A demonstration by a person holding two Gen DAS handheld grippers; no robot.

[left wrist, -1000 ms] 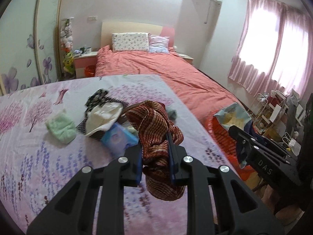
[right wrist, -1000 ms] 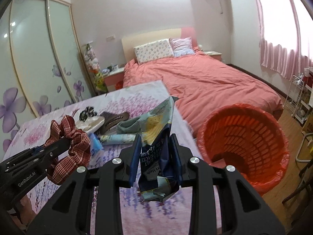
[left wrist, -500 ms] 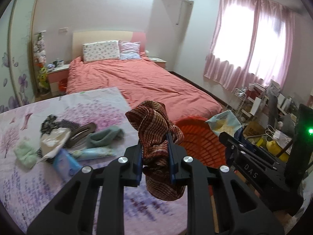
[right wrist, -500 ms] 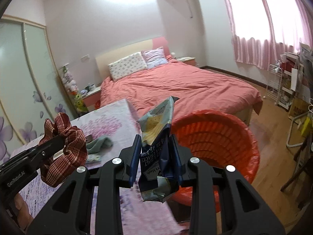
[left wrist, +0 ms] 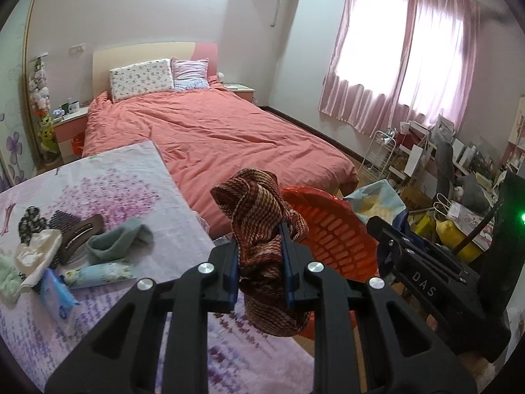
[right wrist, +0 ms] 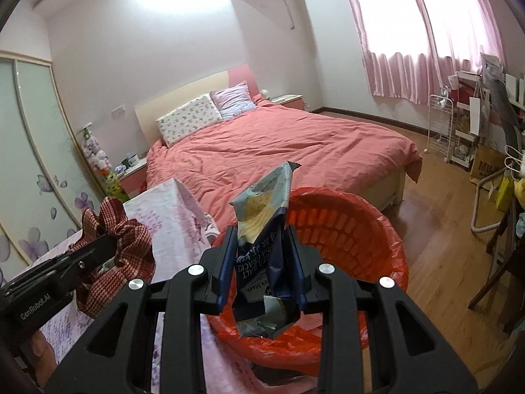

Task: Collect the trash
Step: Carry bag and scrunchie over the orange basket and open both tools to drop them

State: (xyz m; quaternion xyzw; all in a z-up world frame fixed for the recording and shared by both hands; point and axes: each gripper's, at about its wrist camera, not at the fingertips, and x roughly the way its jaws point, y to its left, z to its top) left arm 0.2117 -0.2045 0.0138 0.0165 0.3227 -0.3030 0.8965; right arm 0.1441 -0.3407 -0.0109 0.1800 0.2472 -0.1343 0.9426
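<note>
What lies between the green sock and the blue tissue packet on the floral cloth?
In the left wrist view, a floral-print packet lies between the green sock and the blue tissue packet.

Coral-covered bed with 2 pillows, pink curtains, white wire rack.

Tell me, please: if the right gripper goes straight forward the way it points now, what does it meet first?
Probably the orange basket. The right gripper, shut on the snack wrapper, points at its far inner wall. Depth is unclear, though; it might pass above the rim.
</note>
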